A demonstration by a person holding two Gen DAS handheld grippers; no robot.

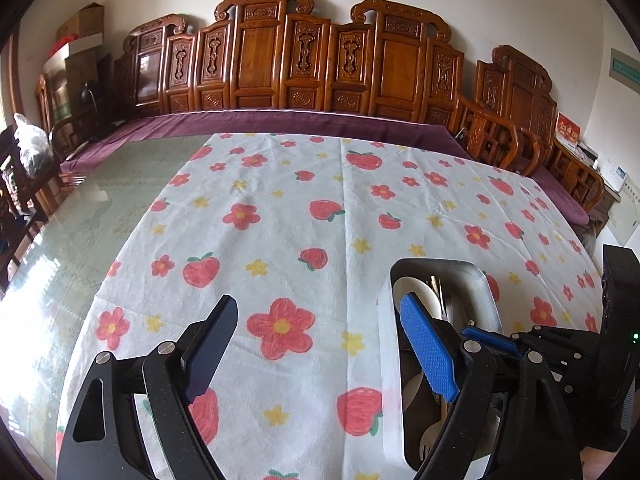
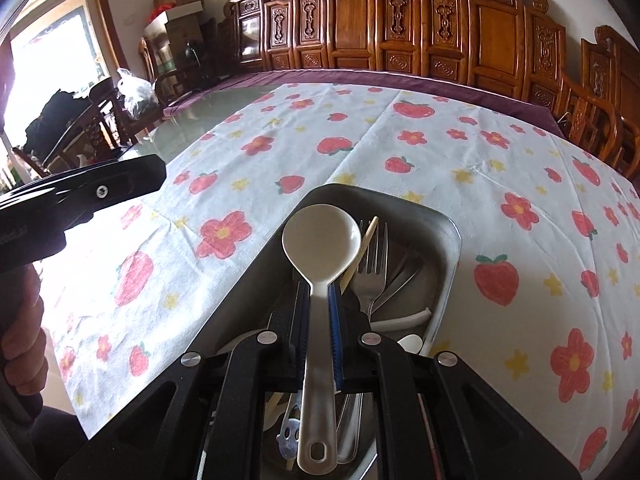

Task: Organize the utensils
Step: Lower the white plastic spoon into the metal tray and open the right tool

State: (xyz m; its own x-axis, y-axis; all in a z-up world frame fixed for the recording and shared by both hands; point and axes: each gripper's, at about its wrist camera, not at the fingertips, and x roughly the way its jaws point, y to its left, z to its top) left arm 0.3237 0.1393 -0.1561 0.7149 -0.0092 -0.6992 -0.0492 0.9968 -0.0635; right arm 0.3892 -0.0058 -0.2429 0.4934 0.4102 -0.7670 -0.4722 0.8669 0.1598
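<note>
Right claw (image 2: pixel 319 328) up close, and it is clamped on the white spoon (image 2: pixel 318 252), both fingers pinching the handle from either side. That spoon runs straight along the fingers, bowl pointing away, its hanging hole at the near end. Below it sits the metal tray (image 2: pixel 448 280), a shiny rectangular tin on the worktop, and there's plenty in it: a steel fork (image 2: pixel 374 264) with tines pointing away, a pale wooden chopstick (image 2: pixel 362 254) slanting beside the spoon's bowl, and more white and metal utensils heaped underneath, too tangled to sort out. Whether the spoon touches anything in the tray, I can't tell.

Over to the left wrist view: left claw (image 1: pixel 320 344) is spread wide, nothing between its fingers. Its dark finger (image 1: pixel 210 348) hangs over the cloth, while the blue-padded finger (image 1: pixel 430 348) sits over the tray's left rim (image 1: pixel 390 320). The right tool's black body shows just to the right, over the tray.

Under it all lies the tablecloth (image 1: pixel 304 216), white with red flowers, strawberries and yellow stars, covering most of the glass-topped worktop (image 1: pixel 80 216). Behind runs a carved wooden bench (image 1: pixel 304 56) with a purple cushion (image 1: pixel 280 120). From the right wrist view, the left tool's black housing (image 2: pixel 80 192) juts in at the left edge, with the person's left hand (image 2: pixel 22 340) gripping below it.
</note>
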